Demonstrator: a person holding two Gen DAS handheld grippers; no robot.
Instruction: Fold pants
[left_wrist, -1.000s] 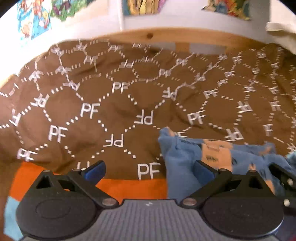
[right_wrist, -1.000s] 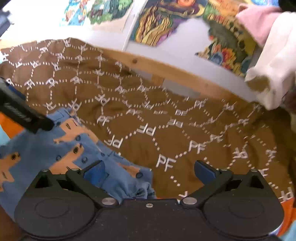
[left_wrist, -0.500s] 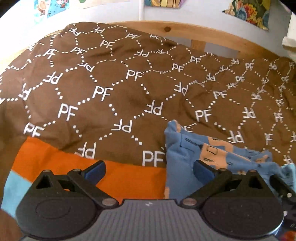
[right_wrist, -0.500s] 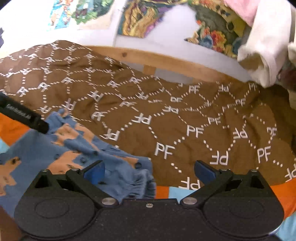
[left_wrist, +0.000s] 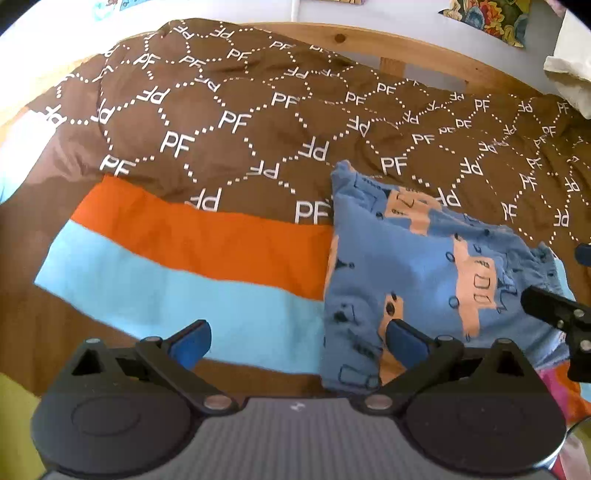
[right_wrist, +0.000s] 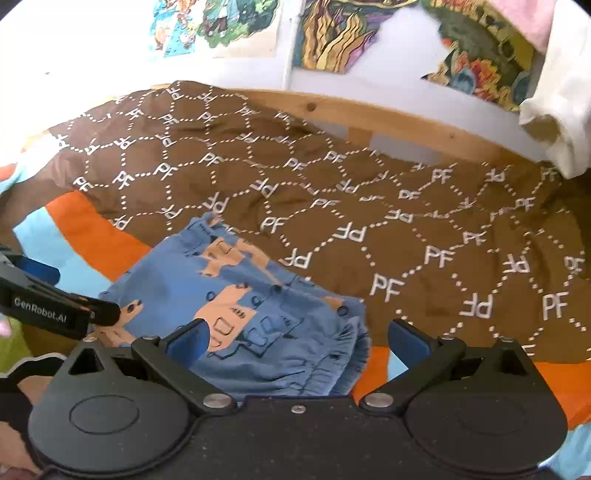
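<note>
Your left gripper (left_wrist: 297, 341) is spread wide with nothing between its blue pads; the right-hand pad sits over the near left edge of the pants (left_wrist: 424, 273), the other over the light blue stripe of the bedspread (left_wrist: 229, 122). Your right gripper (right_wrist: 297, 338) is just as wide open and holds nothing, its left pad over the pants (right_wrist: 243, 291) and its right pad over the bedspread (right_wrist: 406, 229) just past the bunched waistband.

The pants, blue with peach vehicle prints, lie folded into a compact bundle on the near part of the bed, resting across the brown PF-patterned area and the orange and light blue stripes. Their far corner points toward the wooden bed frame (right_wrist: 388, 114). A white cloth (right_wrist: 554, 122) hangs at the far right.
</note>
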